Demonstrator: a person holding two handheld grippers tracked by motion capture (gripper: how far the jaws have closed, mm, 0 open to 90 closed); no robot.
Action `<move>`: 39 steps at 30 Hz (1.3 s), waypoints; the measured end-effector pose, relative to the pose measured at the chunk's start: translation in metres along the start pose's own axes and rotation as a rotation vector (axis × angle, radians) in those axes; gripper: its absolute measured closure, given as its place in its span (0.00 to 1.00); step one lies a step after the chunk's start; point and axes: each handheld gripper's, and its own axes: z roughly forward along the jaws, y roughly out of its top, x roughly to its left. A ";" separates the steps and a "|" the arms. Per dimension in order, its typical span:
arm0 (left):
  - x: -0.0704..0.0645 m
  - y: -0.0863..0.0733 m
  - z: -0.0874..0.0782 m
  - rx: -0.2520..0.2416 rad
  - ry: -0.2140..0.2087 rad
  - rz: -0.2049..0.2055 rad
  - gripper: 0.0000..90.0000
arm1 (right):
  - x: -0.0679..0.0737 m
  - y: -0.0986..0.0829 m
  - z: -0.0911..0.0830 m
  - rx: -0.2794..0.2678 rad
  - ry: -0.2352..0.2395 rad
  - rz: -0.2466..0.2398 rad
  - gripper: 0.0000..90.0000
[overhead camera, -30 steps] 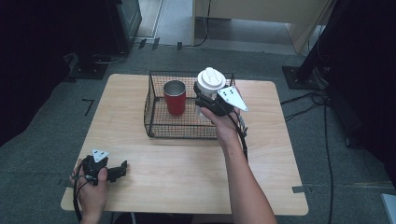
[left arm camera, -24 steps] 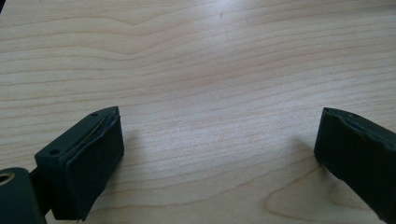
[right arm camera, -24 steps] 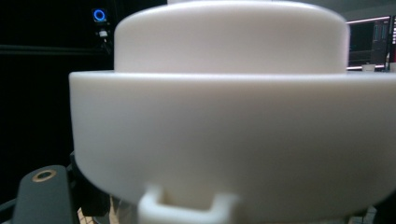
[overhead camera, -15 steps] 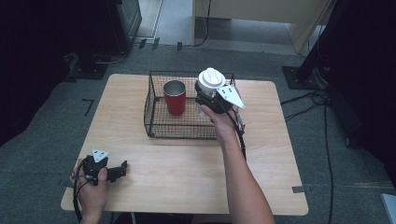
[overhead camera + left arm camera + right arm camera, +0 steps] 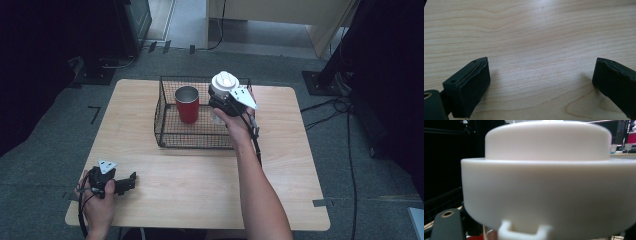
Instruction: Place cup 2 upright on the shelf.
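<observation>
White-lidded cup is up in the air over the right half of the wire basket, clear of the basket floor as far as the high view shows. Right gripper has it clamped just under the lid, jaws pinching the body; the right gripper view has the lid pressed close against the lens (blurred, with a small tab at the bottom edge). Cup looks roughly upright.

Red cup stands upright in the basket's left half, just beside the held cup, open top facing up; cannot tell whether the two touch.

Basket sits toward the table's far edge, about centred left to right. The right forearm comes in from the near edge and crosses over the basket's near rim.

Left gripper is near the table's near-left corner, well apart from the basket, held low over the wood. Its jaws are spread wide with bare tabletop between them, gripping nothing (left gripper view confirms this).
</observation>
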 end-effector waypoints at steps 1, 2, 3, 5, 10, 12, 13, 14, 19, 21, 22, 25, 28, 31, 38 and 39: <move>0.000 0.000 0.000 0.000 0.000 0.000 0.02 | -0.001 0.000 0.002 0.002 0.001 -0.003 0.17; 0.000 0.000 0.000 0.000 0.000 0.000 0.02 | -0.001 -0.001 0.004 0.010 -0.004 -0.007 0.17; 0.000 0.000 0.000 0.001 0.000 0.001 0.02 | -0.002 -0.002 0.006 0.017 -0.006 -0.007 0.17; 0.000 0.000 0.000 0.000 0.000 0.000 0.02 | -0.004 -0.005 0.010 0.028 -0.008 -0.005 0.17; 0.000 0.000 0.000 0.000 0.000 0.000 0.02 | -0.007 -0.014 0.016 0.056 -0.004 -0.007 0.17; 0.000 0.000 0.000 -0.001 0.000 -0.002 0.02 | -0.008 -0.017 0.017 0.072 -0.002 -0.011 0.17; 0.000 0.000 0.000 0.000 0.000 0.000 0.02 | -0.008 -0.018 0.018 0.078 -0.003 -0.018 0.17; 0.000 0.000 0.000 0.002 0.000 0.002 0.02 | -0.009 -0.020 0.018 0.086 -0.005 -0.023 0.17; 0.000 0.000 0.000 0.001 0.000 0.001 0.02 | -0.010 -0.024 0.021 0.118 -0.005 -0.026 0.17; 0.000 0.000 0.000 0.001 0.000 0.001 0.02 | -0.009 -0.025 0.021 0.132 -0.002 -0.028 0.17; 0.000 0.000 0.000 0.001 0.000 0.001 0.02 | -0.009 -0.025 0.022 0.138 0.002 -0.033 0.17; 0.000 0.000 0.000 0.001 0.000 0.001 0.02 | -0.008 -0.027 0.022 0.156 0.015 -0.038 0.17; 0.000 0.000 0.000 0.001 0.000 0.001 0.02 | -0.008 -0.028 0.023 0.176 0.023 -0.040 0.17; 0.000 0.000 0.000 0.001 0.000 0.001 0.02 | -0.008 -0.029 0.024 0.194 0.020 -0.041 0.17; 0.000 0.000 0.000 0.001 0.000 0.001 0.02 | -0.008 -0.030 0.025 0.227 0.029 -0.048 0.17; 0.000 0.000 0.000 0.001 0.000 0.001 0.02 | -0.008 -0.030 0.025 0.232 0.027 -0.051 0.17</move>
